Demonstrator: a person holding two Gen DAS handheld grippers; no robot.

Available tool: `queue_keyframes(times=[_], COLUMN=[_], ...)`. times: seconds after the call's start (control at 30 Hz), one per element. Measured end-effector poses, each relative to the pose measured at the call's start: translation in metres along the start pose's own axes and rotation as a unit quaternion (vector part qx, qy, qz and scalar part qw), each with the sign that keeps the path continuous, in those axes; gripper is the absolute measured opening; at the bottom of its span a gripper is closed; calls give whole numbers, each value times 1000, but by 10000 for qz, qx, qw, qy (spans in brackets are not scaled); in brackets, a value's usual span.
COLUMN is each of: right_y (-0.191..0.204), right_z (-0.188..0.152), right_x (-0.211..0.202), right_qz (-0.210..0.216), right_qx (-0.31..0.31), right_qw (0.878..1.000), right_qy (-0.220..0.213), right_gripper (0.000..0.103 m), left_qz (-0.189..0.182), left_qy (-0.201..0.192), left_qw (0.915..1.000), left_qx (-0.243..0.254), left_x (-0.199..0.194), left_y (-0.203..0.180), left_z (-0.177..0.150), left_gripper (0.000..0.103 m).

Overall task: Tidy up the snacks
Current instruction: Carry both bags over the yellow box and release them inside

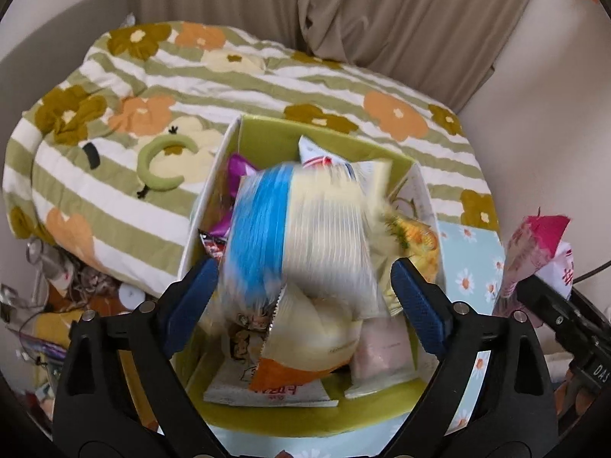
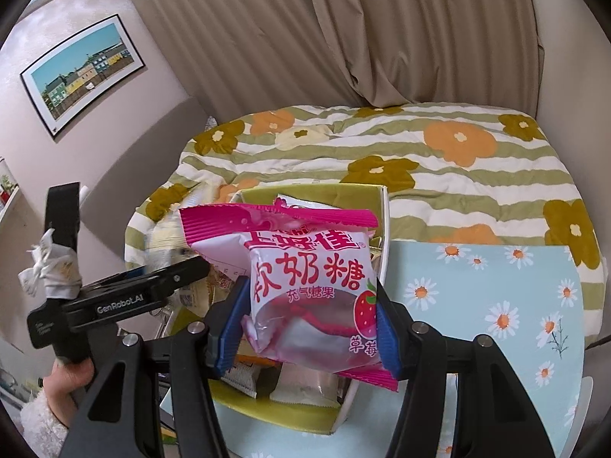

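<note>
The blue-and-yellow packet (image 1: 301,236) smears on my left view, its print unreadable; it hides much of the box (image 1: 328,133). My right view's pink bag (image 2: 309,290) covers the box too.

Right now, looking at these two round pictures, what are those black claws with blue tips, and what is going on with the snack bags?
There is no robot here: a person holds a hand-held gripper in each hand, and a camera on each looks along its fingers. One picture looks from the left gripper, whose jaws stand open around a blurred blue-and-yellow snack bag over the green box of snacks. The other looks from the right gripper, shut on a pink strawberry candy bag above that box. The box sits on a daisy-print tabletop beside a flowered striped quilt.
</note>
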State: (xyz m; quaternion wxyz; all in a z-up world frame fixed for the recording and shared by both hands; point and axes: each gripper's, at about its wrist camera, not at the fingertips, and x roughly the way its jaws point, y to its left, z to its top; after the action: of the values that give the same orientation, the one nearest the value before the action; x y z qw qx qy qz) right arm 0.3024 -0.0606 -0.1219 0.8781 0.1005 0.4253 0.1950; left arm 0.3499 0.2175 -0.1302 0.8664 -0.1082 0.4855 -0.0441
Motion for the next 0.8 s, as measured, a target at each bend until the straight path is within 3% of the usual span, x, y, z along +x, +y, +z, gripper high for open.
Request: queue_keyframes(times=[0.27, 0.6, 0.63, 0.67, 0.73, 0.8], right_y=[12, 48, 51, 53, 57, 57], right_z=[3, 25, 25, 24, 20, 13], right_x=[6, 33, 37, 40, 44, 42], right_qz=[-84, 138, 136, 114, 44, -19], right_qx=[-34, -270, -282, -293, -296, -243], right_qw=[9999, 9995, 9995, 9995, 9995, 9997], right_qy=[85, 124, 105, 71, 40, -33], right_gripper=[55, 56, 64, 79, 95, 96], left_qz=[45, 163, 171, 179, 165, 158], left_qy=[51, 38, 45, 65, 89, 133], left_qw=[10000, 9999, 9998, 9998, 9998, 9997], left_qx=[-61, -23, -3, 29, 62, 98], left_x=[-12, -28, -28, -28, -28, -27], left_y=[14, 34, 35, 37, 39, 41], left_z=[-31, -54, -55, -57, -61, -68], left_gripper=[91, 91, 91, 91, 91, 91])
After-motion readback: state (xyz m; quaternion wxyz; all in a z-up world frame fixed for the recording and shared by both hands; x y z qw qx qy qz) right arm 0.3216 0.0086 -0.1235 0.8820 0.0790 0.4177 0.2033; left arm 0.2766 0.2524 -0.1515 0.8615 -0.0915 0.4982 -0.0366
